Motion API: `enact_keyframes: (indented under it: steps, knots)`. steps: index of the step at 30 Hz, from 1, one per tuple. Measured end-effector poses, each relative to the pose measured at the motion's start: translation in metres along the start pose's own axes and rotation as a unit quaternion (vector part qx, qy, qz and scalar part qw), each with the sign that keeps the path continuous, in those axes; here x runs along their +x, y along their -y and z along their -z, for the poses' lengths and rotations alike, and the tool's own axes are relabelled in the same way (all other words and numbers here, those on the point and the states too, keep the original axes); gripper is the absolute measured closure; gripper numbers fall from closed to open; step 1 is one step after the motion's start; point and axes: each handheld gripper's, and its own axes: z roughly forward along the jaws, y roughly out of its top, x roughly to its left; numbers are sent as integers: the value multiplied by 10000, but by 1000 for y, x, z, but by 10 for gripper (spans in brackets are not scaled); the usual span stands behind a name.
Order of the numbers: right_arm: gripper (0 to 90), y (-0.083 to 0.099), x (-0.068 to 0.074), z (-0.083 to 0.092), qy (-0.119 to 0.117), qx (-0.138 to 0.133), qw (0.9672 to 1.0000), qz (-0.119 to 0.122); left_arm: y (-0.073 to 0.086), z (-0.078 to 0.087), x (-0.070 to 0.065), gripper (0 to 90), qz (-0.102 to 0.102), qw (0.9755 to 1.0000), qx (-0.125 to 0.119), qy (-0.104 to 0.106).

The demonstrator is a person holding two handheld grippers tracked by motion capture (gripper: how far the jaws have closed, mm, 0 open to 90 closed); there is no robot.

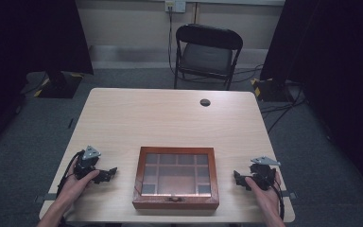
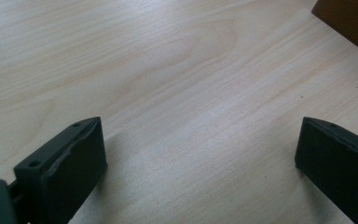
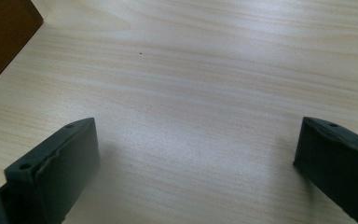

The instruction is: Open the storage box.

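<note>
A wooden box (image 1: 176, 178) with a glass lid over several compartments sits shut at the table's near middle. My left gripper (image 1: 109, 173) rests on the table to its left, held by a hand, jaws wide open and empty. In the left gripper view the left gripper (image 2: 200, 156) has bare wood between its jaws, and a corner of the box (image 2: 352, 21) is at top right. My right gripper (image 1: 237, 178) rests to the right of the box, open and empty. In the right gripper view the right gripper (image 3: 196, 156) stands over bare table, with the box corner (image 3: 2, 32) at top left.
The light wooden table (image 1: 170, 123) has a round cable hole (image 1: 205, 102) near its far edge. A black folding chair (image 1: 207, 54) stands behind the table. Dark curtains hang at both sides, and cables lie on the floor at the right.
</note>
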Motion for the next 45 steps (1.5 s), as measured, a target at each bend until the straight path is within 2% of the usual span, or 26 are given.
enact_keyframes:
  steps: [8, 10, 12, 14, 16, 17, 21, 23, 26, 30, 32, 37, 39, 42, 45]
  knots:
    - [0, 0, 1, 1, -62, 6, 10000, 16, 0, 0, 0, 7, -4, 10000, 5, -2]
    - [72, 0, 1, 3, -112, -3, 9999, 13, 0, 0, 0, 7, -6, 10000, 4, -3]
    - [178, -1, 0, 6, -203, -90, 9998, 7, 0, 0, 0, 7, -6, 10000, 4, -3]
    - [153, -3, 1, 6, -396, -65, 9992, 5, 0, 0, 0, 7, -6, 10000, 5, -2]
    - [198, -3, 2, 7, -605, -42, 9981, 50, 0, 0, 0, 8, -7, 10000, 7, -2]
    - [228, -4, 6, 9, -686, 14, 9975, 173, 0, 0, 0, 6, -7, 10000, 8, -3]
    - [239, -6, 11, 9, -823, 62, 9963, 249, 0, 0, 0, 5, -31, 10000, 24, -14]
    - [242, -8, 17, 12, -1018, 24, 9943, 308, 0, 0, 0, 5, -32, 10000, 24, -13]
    - [256, -9, 21, 15, -1111, -24, 9931, 362, 0, 0, 0, 5, -32, 10000, 24, -14]
    - [302, -12, 29, 21, -1365, -118, 9894, 481, 0, 0, 0, 5, -31, 10000, 23, -14]
    - [322, -14, 33, 24, -1456, -119, 9881, 473, 0, 0, 0, 5, -31, 10000, 24, -14]
    - [399, -21, 37, 35, -1653, -369, 9847, 402, 0, 0, 0, 5, -31, 10000, 23, -14]
    - [412, -25, 39, 40, -1743, -463, 9827, 417, 0, 0, 0, 5, -33, 10000, 24, -14]
    - [419, -29, 45, 45, -1997, -518, 9772, 508, 0, 0, 0, 4, -34, 10000, 24, -15]
    - [392, -34, 51, 50, -2103, -648, 9729, 706, 0, 0, 0, 5, -34, 10000, 25, -14]
